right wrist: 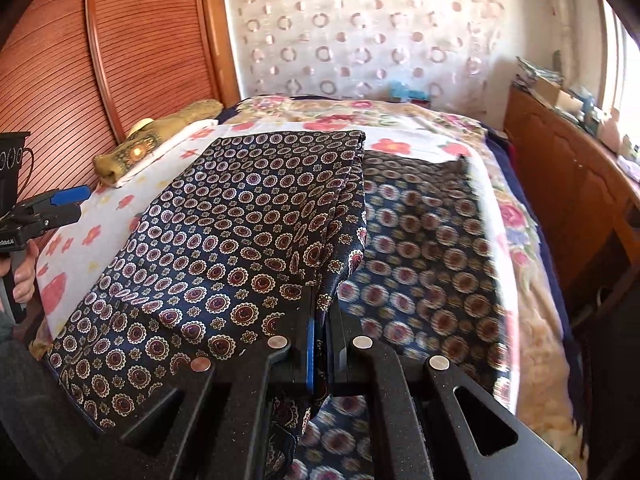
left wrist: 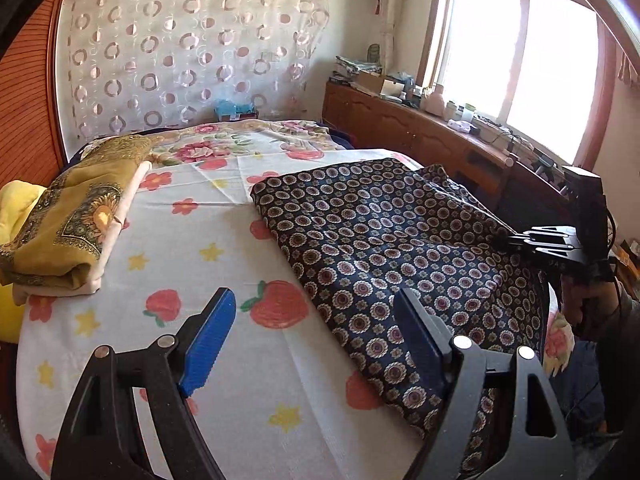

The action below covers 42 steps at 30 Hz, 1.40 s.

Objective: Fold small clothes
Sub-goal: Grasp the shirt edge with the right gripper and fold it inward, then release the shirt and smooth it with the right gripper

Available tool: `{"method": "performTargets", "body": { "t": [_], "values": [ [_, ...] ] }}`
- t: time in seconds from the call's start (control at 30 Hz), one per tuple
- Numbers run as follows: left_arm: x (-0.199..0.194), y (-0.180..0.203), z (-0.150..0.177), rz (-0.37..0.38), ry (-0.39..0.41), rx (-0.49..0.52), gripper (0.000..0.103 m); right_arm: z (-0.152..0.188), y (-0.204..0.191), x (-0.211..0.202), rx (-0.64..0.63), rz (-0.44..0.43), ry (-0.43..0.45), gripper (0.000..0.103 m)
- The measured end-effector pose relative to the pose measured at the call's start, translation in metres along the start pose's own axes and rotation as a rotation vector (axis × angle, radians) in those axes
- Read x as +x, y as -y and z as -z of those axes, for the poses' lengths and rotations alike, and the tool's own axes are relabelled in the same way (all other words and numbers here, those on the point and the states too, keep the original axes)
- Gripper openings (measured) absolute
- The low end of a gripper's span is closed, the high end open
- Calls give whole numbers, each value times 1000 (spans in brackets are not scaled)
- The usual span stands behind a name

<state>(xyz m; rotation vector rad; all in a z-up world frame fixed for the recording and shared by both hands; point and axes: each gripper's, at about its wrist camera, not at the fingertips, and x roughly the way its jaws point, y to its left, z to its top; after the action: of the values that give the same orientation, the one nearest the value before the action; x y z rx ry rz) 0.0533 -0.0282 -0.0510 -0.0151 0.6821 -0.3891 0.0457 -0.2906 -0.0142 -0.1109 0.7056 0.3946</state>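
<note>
The dark floral-print garment (left wrist: pixel 384 240) lies across the bed's near right part, thin, soft and probably slippery; hems and corners give the surest hold. The right gripper (right wrist: pixel 320 354) has its fingers clamped on a lifted fold. The left gripper (left wrist: pixel 316 344) hovers with fingers apart. Only the right view shows the pinch; the left shows the folded mustard cloth (left wrist: pixel 68 224) better, at the left edge.

Each black hand-held gripper (left wrist: pixel 316 334) has blue ribbed pads (left wrist: pixel 208 340), silver round pins and a black cable (left wrist: pixel 612 232).
</note>
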Motion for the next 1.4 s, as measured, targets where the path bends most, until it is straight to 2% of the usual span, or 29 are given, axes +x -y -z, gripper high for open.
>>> {"method": "performTargets", "body": {
  "t": [0.4,0.83,1.07,1.1,1.23,1.4],
  "values": [
    [7,4,-1,4,-13,13,82,3,-4,-5,35,14,7,4],
    [19,4,1,20,-31,14,82,13,18,-27,73,145,22,4],
    [40,6,-7,49,-69,24,81,17,12,-17,93,166,-2,4],
    [44,8,-9,51,-75,32,78,16,11,-18,96,164,2,4],
    [59,15,-15,76,-107,37,65,15,12,-20,96,182,9,19],
    [78,24,-16,98,-158,34,59,19,21,-23,109,219,17,39]
  ]
}}
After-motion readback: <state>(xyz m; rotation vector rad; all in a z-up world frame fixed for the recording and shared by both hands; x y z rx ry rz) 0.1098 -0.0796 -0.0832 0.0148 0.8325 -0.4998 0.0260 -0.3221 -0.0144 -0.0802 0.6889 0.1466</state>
